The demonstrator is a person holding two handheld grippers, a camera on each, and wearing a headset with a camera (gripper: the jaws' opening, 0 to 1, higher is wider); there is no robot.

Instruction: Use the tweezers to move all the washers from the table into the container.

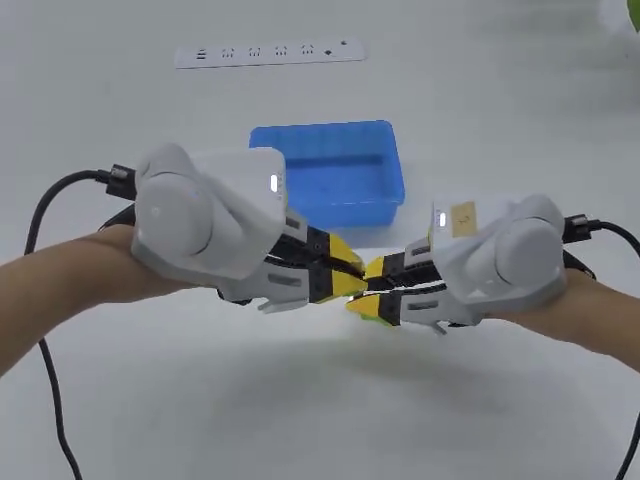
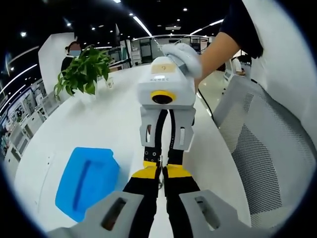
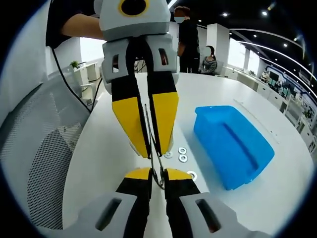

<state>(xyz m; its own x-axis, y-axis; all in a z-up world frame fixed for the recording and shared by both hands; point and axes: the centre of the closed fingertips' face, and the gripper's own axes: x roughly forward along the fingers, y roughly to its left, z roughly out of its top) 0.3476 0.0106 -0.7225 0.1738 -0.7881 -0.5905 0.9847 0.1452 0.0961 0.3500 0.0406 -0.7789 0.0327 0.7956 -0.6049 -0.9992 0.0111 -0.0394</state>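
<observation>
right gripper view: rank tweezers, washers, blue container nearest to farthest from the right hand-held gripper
From the right hand-held gripper:
1. tweezers, between its jaws
2. washers, on the table just ahead, to the view's right
3. blue container, farther right, beyond the washers

An open-plan office: long white desks [image 3: 101,153], a mesh chair [image 2: 257,148], a potted plant [image 2: 81,72], recessed ceiling lights [image 2: 141,25].

The washers [image 3: 183,150] and tweezers [image 3: 154,158] are seen as shiny metal, the container [image 3: 233,144] as smooth blue plastic, the worktop [image 1: 300,400] as smooth glossy white.
</observation>
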